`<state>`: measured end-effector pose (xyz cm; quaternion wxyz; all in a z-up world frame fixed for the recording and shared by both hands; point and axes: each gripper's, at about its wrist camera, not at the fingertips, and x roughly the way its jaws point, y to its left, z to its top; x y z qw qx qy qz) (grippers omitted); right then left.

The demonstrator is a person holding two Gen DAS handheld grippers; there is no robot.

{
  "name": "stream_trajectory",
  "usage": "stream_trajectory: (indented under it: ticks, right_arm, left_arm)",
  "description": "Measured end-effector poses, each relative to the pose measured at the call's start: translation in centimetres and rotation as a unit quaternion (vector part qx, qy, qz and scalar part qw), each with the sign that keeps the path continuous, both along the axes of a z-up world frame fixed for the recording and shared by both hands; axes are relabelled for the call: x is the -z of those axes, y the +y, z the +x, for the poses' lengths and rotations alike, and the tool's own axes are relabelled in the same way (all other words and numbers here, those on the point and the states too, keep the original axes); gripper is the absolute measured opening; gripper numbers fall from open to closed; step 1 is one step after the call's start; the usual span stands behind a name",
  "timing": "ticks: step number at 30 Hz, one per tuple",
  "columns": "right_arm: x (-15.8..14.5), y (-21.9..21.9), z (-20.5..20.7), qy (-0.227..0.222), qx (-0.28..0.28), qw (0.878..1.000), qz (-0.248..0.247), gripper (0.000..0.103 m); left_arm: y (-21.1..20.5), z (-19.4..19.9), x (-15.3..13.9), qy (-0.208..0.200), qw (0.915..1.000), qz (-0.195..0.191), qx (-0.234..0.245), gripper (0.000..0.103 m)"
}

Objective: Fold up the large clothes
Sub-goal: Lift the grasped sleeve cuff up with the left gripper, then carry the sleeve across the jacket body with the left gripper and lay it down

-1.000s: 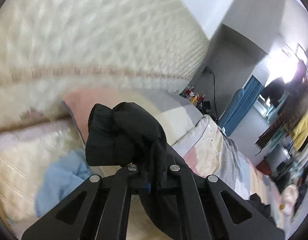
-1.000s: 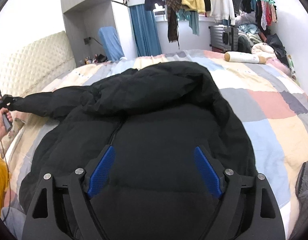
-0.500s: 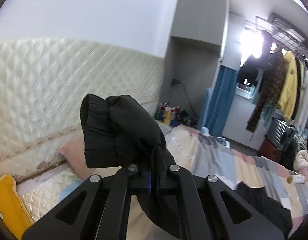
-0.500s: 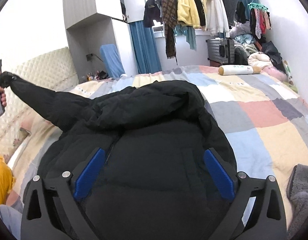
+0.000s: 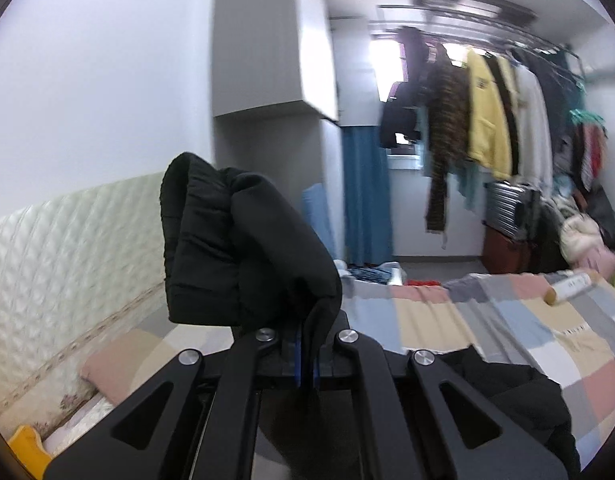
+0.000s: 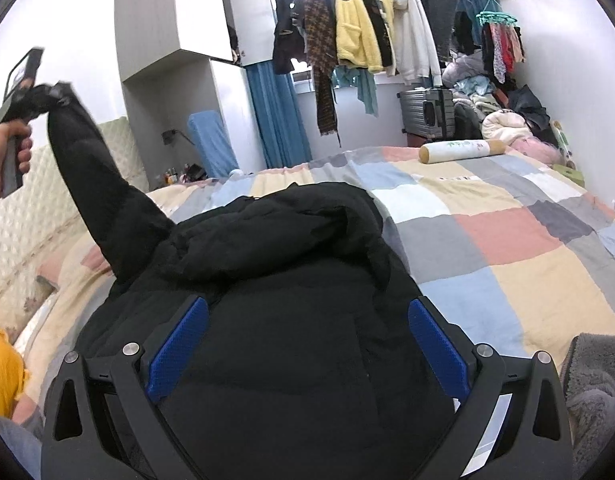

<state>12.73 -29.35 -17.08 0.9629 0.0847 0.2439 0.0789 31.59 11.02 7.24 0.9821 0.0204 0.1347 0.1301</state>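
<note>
Your left claw (image 5: 306, 356) is clenched on the cuff of the one black coat (image 6: 291, 320); the sleeve (image 6: 95, 188) bunches over its tips. Only the right view shows that sleeve slanting up from the coat's body to your raised hand (image 6: 7, 152). Your right claw (image 6: 307, 344), just opened, hangs wide over the coat's chest, gripping nothing. Coat lies on the quilt (image 6: 507, 240), hood pointing away from the right claw.

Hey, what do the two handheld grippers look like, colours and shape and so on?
Both are matte black with cut-out triangular linkage arms and round silver bolts. The right gripper has two fingers lined with textured blue pads. The left gripper shows only a thin blue strip between its fingers. From the right wrist view, it has a dark handle and a flat screen-like panel on top.
</note>
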Motion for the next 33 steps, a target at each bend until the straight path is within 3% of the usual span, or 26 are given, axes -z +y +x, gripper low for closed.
stream_trajectory:
  ticks: [7,12,16,20,24,27,33]
  right_arm:
    - [0.2,-1.1,0.2,0.004,-0.001,1.000,0.019,0.101]
    - [0.7,-1.7,0.7,0.010,0.001,0.999,0.033,0.101]
    - [1.1,-2.6,1.2,0.019,0.008,0.999,0.038,0.101]
    - [1.5,-3.2,1.5,0.017,0.020,0.999,0.034,0.101]
    - [2.2,-3.7,2.4,0.032,0.018,0.998,0.045,0.101]
    - [2.7,-4.0,3.0,0.040,0.020,0.998,0.047,0.101]
    - [3.4,-4.0,3.6,0.054,0.021,0.997,0.048,0.101]
  left_arm:
    - [-11.6,2.2,3.0,0.010,0.9942,0.014,0.106,0.003]
    - [-19.1,3.4,8.0,0.042,0.9825,0.031,0.179,0.003]
    - [-23.2,4.2,14.1,0.085,0.9712,-0.002,0.223,0.003]
    - [-26.3,5.1,19.0,0.123,0.9617,0.008,0.245,0.003]
    - [-27.9,6.5,22.1,0.156,0.9561,0.006,0.248,0.003]
    - [-29.1,7.4,24.7,0.182,0.9504,0.027,0.251,0.003]
    - [-28.8,9.9,26.7,0.231,0.9402,-0.004,0.250,0.002]
